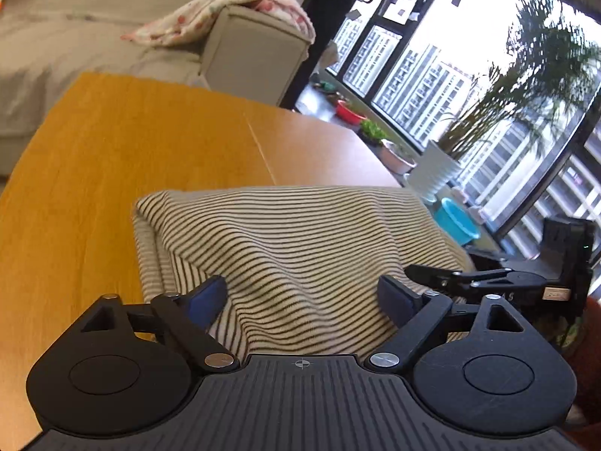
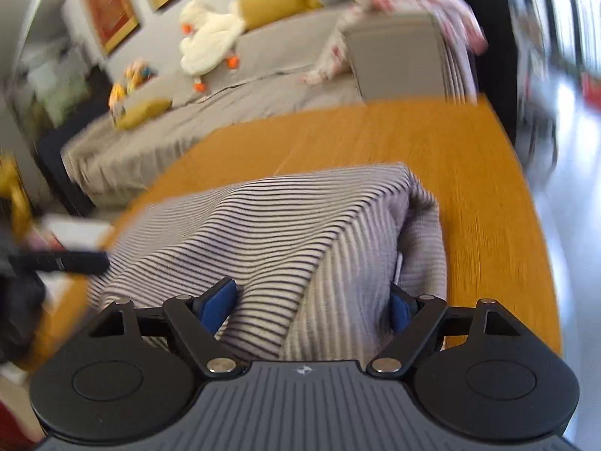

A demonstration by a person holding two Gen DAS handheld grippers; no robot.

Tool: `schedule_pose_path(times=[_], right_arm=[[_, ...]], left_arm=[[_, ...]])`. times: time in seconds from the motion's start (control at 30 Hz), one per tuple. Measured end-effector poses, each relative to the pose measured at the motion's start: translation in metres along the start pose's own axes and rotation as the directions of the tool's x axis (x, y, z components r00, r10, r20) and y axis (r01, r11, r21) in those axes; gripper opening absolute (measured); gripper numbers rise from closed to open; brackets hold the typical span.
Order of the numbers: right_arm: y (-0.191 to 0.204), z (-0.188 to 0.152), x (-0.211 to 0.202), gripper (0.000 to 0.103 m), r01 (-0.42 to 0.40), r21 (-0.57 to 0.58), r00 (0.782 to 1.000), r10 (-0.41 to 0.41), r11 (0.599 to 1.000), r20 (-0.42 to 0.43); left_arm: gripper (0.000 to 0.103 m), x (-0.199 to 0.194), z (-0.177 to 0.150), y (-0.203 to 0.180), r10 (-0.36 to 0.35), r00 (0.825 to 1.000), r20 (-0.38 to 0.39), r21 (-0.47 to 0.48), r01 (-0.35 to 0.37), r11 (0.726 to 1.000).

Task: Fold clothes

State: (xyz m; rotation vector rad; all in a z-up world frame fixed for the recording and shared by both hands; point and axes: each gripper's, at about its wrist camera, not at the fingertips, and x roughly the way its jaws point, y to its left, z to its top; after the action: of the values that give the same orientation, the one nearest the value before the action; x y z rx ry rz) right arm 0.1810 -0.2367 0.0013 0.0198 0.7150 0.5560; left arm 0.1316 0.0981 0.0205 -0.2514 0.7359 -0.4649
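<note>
Left wrist view: your left gripper (image 1: 300,297) has its jaws spread wide, with the striped garment (image 1: 300,233) lying slack between and ahead of them on the wooden table (image 1: 112,150), unpinched.

Right wrist view: your right gripper (image 2: 311,300) is likewise spread, with the folded cloth bunched between its blue pads (image 2: 216,306).

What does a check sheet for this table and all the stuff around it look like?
Surface: wooden table, bare apart from the garment.
Job's things: striped shirt, folded over in layers, lying on the table.
Clutter: nothing seen on the table.
Grippers: left gripper open, cloth between its pads, not pinched; right gripper open over the shirt's other end.
Cables: nothing seen.
Surroundings: grey sofa with a plush duck, flowered blanket on the armrest, potted palm by the windows, blue bucket on the floor.
</note>
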Motion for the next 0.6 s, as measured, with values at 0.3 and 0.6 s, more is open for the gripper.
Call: schedule_pose_path(times=[0.3,0.6], right_arm=[[0.001,0.028,-0.003,0.029,-0.005,-0.019,0.999,0.005,1.000,0.039],[0.020,0.046,-0.062,0.021,-0.009,-0.091,0.989,0.023,0.996,0.146]], left_arm=[[0.007,-0.022,0.017,-0.002,0.035,0.998,0.044,0.025,-0.036,0.999],[0.023,-0.083,0.019,-0.061,-0.023,0.984,0.175,0.186,-0.010,0.983]])
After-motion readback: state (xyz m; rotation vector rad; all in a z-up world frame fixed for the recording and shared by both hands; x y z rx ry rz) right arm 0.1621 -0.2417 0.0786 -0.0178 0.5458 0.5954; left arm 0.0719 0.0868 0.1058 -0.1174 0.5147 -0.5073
